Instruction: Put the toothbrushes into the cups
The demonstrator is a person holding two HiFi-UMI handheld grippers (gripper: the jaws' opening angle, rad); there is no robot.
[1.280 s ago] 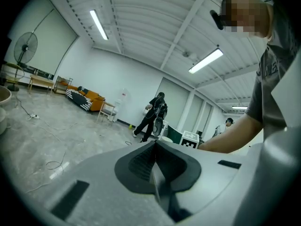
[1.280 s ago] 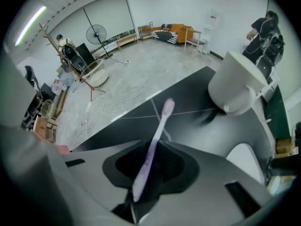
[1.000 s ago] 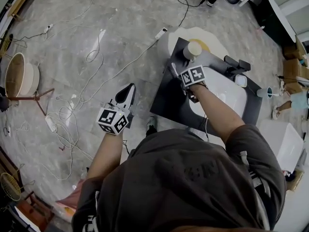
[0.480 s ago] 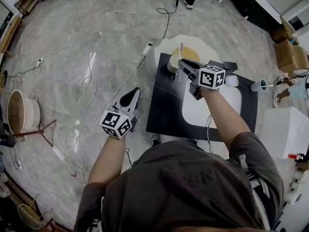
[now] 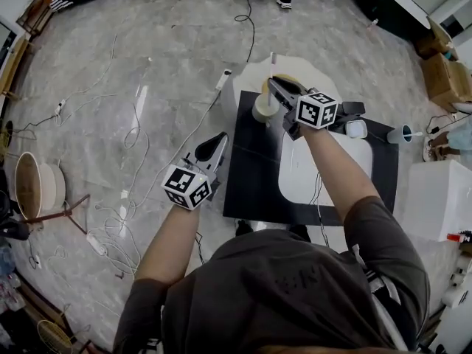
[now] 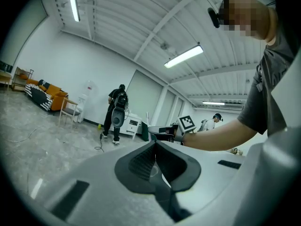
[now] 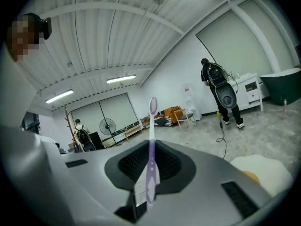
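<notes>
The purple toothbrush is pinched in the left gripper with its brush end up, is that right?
Not quite. The purple plastic toothbrush does have its brush end up, but it is pinched in the right gripper, not the left one. The right gripper view shows it between those jaws. The left gripper view shows the left gripper with its jaws together on nothing.

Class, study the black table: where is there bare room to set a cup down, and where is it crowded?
Free: the left strip of the black table, between its edge and the white basin, on the cream cup's near side. Crowded: the far edge, with that cup, the right gripper holding a toothbrush, and a small white container.
</notes>
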